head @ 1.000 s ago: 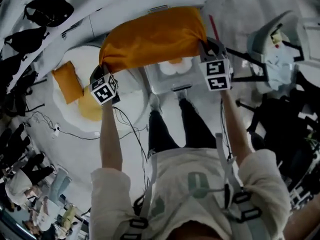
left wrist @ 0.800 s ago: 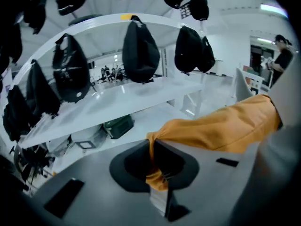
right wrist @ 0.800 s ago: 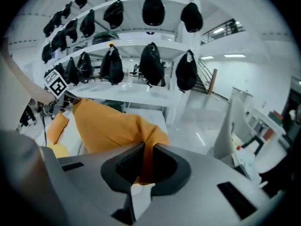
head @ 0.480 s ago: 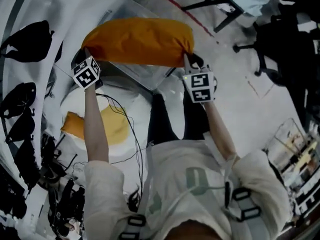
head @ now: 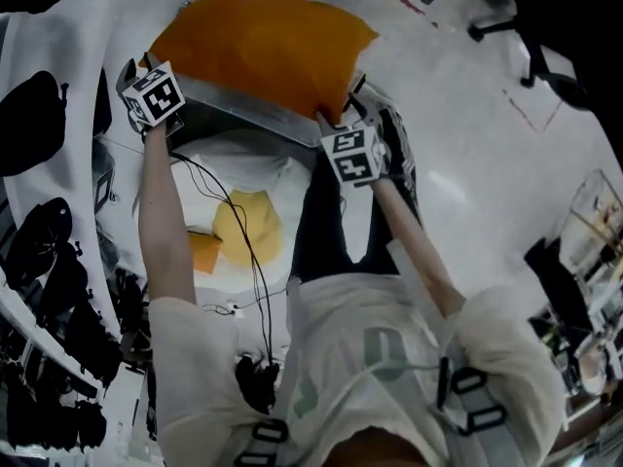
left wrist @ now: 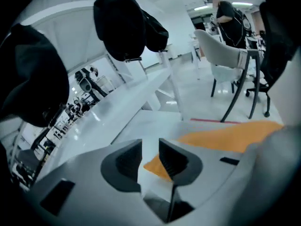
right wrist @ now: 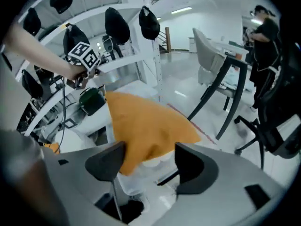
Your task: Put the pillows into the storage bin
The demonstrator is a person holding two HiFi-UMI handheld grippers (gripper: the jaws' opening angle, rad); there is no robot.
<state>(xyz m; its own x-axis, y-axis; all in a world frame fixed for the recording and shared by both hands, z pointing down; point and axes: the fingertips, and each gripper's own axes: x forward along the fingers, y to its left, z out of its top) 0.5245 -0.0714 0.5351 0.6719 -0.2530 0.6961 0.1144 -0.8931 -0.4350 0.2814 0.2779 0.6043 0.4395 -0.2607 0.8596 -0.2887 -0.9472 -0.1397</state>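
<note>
A big orange pillow [head: 258, 47] lies across the top of the clear storage bin [head: 243, 117]. My left gripper [head: 146, 90] is at its left corner and my right gripper [head: 341, 129] at its near right corner. In the left gripper view the jaws [left wrist: 150, 147] are opening with a narrow gap, and the orange pillow [left wrist: 225, 135] has its corner loose between them. The right gripper [right wrist: 149, 152] is opening wide, and the pillow's [right wrist: 146, 121] corner sags between its fingers above the bin [right wrist: 141, 185].
A white, yellow-centred egg pillow [head: 243, 227] and a small orange cushion [head: 202, 253] lie on the floor by my legs. A white rack with black caps [head: 34, 110] stands at the left. Chairs [right wrist: 221, 65] stand beyond the bin. A black cable [head: 248, 261] trails down.
The orange pillow went from hanging stretched between both grippers to resting on the bin. Both grippers, shut on its corners before, have opened.
</note>
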